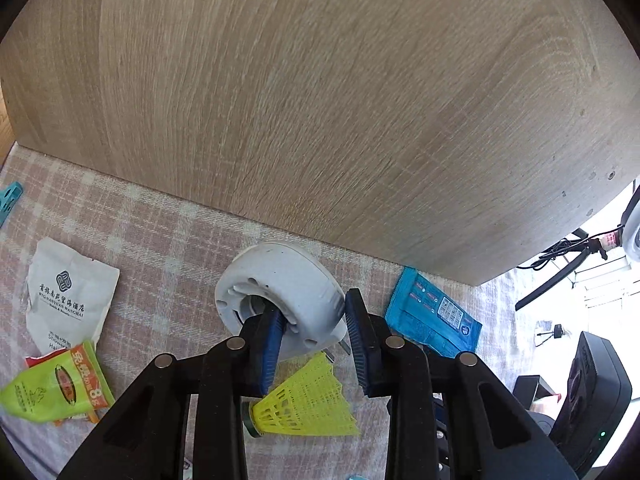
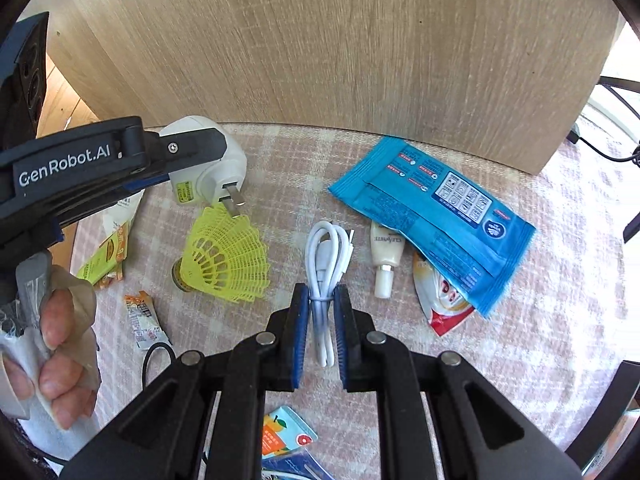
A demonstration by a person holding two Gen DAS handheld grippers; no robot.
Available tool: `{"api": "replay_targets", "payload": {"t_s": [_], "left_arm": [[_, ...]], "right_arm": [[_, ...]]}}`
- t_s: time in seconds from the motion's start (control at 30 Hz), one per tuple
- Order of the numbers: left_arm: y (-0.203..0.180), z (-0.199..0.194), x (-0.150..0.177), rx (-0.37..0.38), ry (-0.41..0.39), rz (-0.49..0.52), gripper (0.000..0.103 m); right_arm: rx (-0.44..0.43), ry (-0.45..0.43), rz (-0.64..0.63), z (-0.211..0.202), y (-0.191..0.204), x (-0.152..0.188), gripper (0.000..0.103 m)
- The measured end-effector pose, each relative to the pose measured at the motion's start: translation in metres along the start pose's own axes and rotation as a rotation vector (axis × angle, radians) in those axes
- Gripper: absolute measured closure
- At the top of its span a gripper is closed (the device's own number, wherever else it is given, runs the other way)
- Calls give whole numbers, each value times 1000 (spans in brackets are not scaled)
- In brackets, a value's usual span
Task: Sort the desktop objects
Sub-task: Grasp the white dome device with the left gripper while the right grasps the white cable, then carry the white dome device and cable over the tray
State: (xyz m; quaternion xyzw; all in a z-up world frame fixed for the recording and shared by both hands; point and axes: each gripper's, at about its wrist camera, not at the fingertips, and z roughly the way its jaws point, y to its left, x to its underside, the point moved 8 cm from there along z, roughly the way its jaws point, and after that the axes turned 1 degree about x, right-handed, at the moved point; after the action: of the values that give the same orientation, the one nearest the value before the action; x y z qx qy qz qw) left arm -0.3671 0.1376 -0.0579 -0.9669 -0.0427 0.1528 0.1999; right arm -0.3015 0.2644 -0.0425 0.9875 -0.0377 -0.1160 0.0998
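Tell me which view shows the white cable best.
The right wrist view: the coiled white cable lies whole between the right gripper pads, on the checked cloth. The left wrist view does not show it.

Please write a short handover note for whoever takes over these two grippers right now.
Left gripper: shut on the white plug-in device.
Right gripper: shut on the coiled white cable.
On the checked cloth: yellow shuttlecock, blue wipes pack, small tube, sachets at the left.
Done: two items gripped.
Left: place both, then sort the rest.
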Motion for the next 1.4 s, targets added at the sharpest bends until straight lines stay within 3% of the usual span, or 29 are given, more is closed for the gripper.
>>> {"api": "replay_targets", "payload": {"t_s": [0.47, 0.77, 1.07, 1.4], "left_arm": [[-17, -106, 40, -42, -88, 91, 74], [-76, -155, 89, -54, -132, 221, 74], [-161, -164, 149, -10, -113, 374, 74], [-264, -128, 228, 76, -9, 514, 74]], "right_arm": [[59, -141, -43, -103, -4, 38, 90], [95, -222, -58, -166, -25, 85, 90], [136, -265, -15, -199, -76, 139, 90], [196, -266, 129, -227, -181, 217, 90]]}}
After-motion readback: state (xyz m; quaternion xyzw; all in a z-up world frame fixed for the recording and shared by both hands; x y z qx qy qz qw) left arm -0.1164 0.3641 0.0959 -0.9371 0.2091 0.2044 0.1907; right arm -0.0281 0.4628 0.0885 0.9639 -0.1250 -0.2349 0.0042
